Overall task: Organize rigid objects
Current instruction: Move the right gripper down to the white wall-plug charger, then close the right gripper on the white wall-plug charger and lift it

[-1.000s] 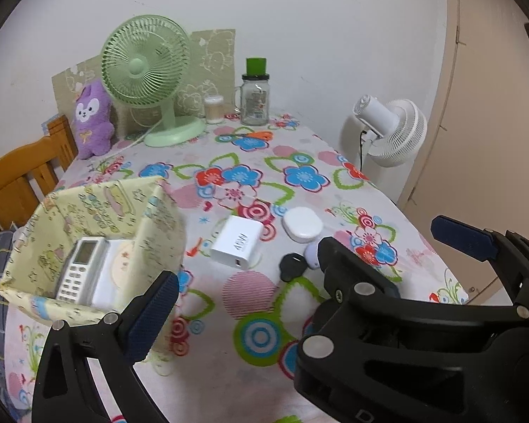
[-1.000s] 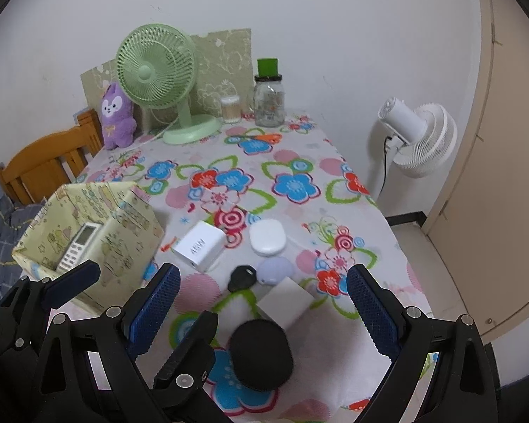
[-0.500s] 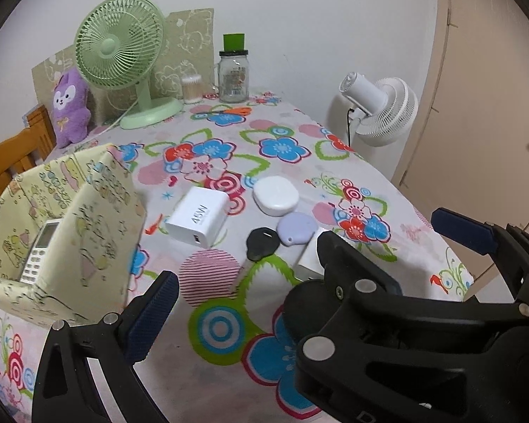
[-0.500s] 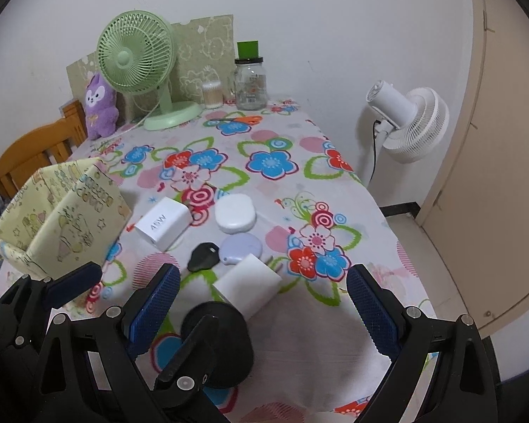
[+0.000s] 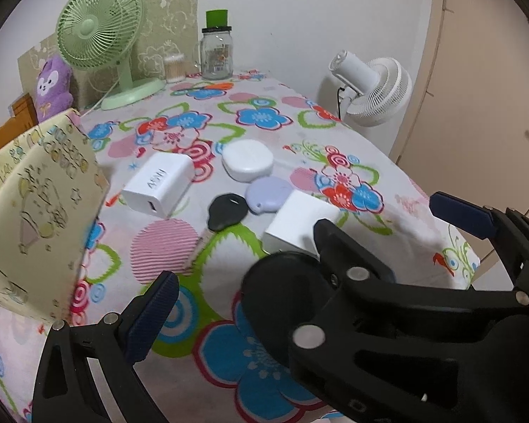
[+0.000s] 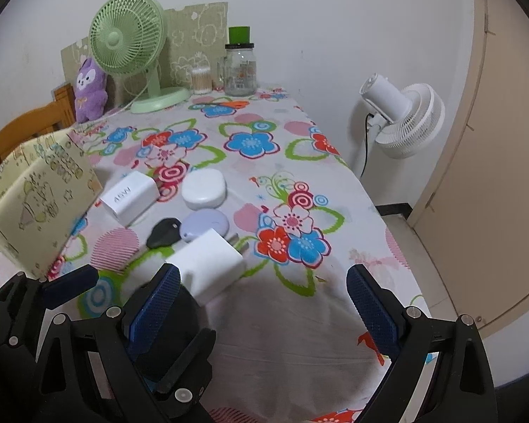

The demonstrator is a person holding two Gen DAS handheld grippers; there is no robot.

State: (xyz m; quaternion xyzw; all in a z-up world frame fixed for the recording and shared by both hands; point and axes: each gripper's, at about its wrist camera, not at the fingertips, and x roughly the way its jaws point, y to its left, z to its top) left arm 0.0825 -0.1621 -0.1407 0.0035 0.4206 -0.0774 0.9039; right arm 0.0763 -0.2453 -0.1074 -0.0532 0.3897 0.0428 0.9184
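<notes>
Gaping empty, both grippers' ribbed blue-padded jaws, glossy white cube charger [image 6: 208,268], round matte-black puck [image 5: 282,303], floral tablecloth [image 6: 299,317]

Both tongs are black plastic frames, angular and webbed with triangular cut-outs, dotted with round silver rivets. Left tongs [image 5: 299,239] and right tongs [image 6: 261,299] carry dark blue ribbed pads [image 6: 368,308] at the fingertips.
</notes>
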